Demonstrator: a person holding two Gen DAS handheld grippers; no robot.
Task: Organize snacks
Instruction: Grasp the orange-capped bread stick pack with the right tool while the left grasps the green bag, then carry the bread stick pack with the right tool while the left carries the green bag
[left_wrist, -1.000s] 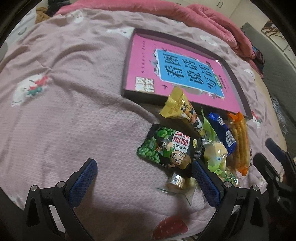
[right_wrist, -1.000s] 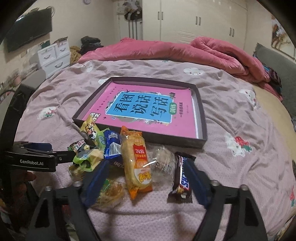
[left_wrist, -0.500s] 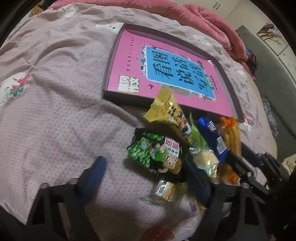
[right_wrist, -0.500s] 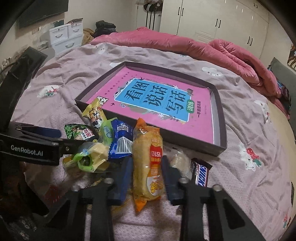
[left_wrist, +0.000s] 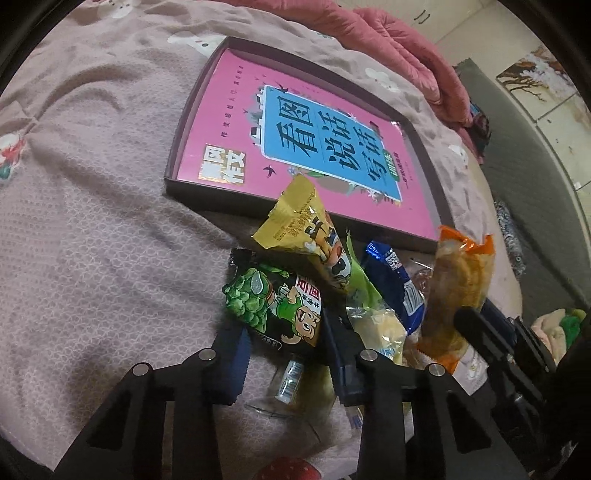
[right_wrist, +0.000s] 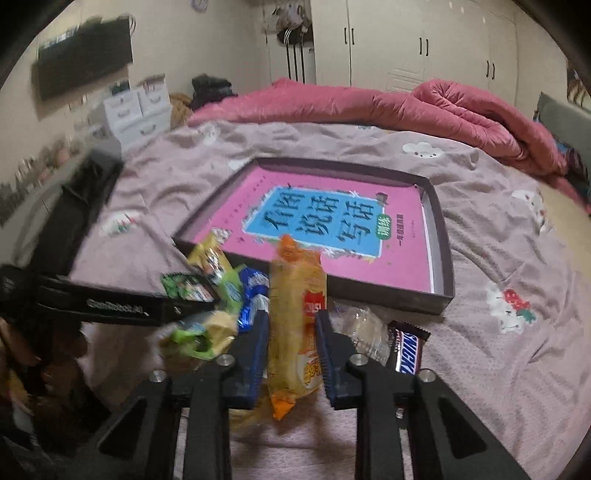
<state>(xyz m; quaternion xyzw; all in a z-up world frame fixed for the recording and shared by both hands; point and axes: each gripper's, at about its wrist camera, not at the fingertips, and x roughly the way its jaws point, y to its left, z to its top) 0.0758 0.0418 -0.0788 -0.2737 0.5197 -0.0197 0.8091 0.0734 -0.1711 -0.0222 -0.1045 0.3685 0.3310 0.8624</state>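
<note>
Only R cam catches Snickers bar (right_wrist: 408, 350) & wardrobe (right_wrist: 424, 40); R gripper (right_wrist: 291, 339) clamped on orange pack (right_wrist: 295, 295), L gripper (left_wrist: 286, 332) just been closing, pinching green pea pack (left_wrist: 275, 302), on mauve bedspread (left_wrist: 92, 221).

- The left gripper (left_wrist: 286, 345), a matte black plastic two-finger frame with triangular cut-outs, is being seen from its own camera.
- Blue ribbed pads (left_wrist: 236, 363) are being carried on the inner faces of its fingers.
- Round silver screw heads (left_wrist: 207, 354) are being shown at its finger joints.
- White lettering is being displayed along the side of its black body in the right wrist view; it is blurred.
- The right gripper (right_wrist: 291, 347) is being shown with the same black frame, blue pads (right_wrist: 258, 354) and silver screws (right_wrist: 357, 359).
</note>
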